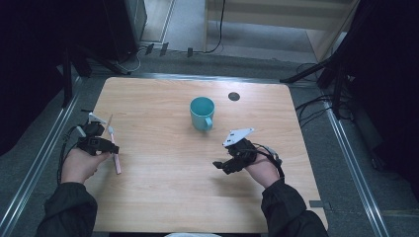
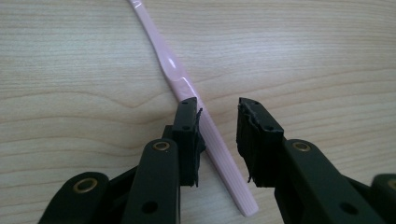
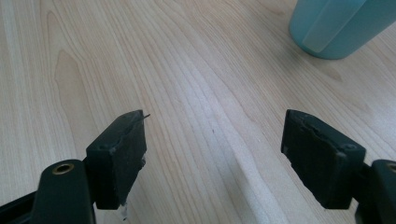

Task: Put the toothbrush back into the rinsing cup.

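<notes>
Teal ceramic mug [image 1: 202, 113] stood mid-counter [image 1: 163, 187], pink plastic toothbrush [image 1: 114, 146] laid flat near left edge, well apart from mug.

The tabletop [image 1: 163, 187] is light wood with a visible grain pattern. The mug [image 1: 202, 113] is teal; the toothbrush [image 2: 196, 116] at left is pale pink. Both grippers' jaws are black.

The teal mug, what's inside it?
The high view looks down into the teal mug: its inside reads as plain teal, with nothing sticking out. The bottom is too small and shaded to rule out something flat or liquid. It stands upright on the table.
</notes>
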`<state>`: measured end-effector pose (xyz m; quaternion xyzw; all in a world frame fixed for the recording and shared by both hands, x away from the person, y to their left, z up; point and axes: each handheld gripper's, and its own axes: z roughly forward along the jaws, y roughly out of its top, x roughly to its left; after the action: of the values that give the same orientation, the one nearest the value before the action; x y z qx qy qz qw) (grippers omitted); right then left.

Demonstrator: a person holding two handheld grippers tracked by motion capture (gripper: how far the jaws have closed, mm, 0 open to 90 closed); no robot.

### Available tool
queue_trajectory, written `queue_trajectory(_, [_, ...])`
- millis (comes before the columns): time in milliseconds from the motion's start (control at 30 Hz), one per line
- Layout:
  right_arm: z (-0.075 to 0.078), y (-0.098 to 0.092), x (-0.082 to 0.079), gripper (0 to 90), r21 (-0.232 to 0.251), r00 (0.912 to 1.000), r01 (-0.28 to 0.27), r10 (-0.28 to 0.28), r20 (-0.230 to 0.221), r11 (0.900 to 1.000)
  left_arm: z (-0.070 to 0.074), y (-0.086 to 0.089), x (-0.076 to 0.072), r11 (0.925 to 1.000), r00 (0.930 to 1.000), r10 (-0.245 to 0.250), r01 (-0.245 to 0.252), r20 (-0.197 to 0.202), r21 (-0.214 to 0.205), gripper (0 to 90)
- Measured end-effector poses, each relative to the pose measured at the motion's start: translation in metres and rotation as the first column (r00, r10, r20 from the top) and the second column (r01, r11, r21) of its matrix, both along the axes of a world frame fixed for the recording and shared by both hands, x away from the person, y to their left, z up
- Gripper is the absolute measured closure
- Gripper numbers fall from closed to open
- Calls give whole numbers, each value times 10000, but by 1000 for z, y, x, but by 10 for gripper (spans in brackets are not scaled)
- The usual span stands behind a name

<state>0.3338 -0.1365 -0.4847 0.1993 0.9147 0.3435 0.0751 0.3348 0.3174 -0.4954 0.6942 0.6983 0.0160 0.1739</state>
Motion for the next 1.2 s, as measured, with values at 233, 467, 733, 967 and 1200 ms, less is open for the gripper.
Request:
queue_trajectory(233, [-1, -4, -3, 227, -71, 9999, 113, -113, -30, 9999, -5, 2, 10, 9990, 9977, 446, -449, -503, -45, 691])
queue_trajectory(467, [-3, -6, -7, 222, -265, 9999, 101, -101, 18, 9996, -5, 1, 17, 9987, 9943, 496, -485, -942, 142, 691])
queue_trajectory(733, [-3, -11, -10, 222, -363, 9998, 207, -207, 12, 9991, -9, -4, 23, 9974, 9914, 554, -495, -1188, 517, 685])
queue_trajectory(967, [-5, -13, -12, 220, -467, 9998, 171, -169, 57, 9988, -11, -5, 25, 9965, 9897, 437, -336, -1364, 762, 693])
queue_trajectory(1200, [-5, -12, -13, 218, -580, 9999, 73, -68, 87, 9983, -12, -5, 23, 9973, 9902, 227, -128, -1375, 727, 786])
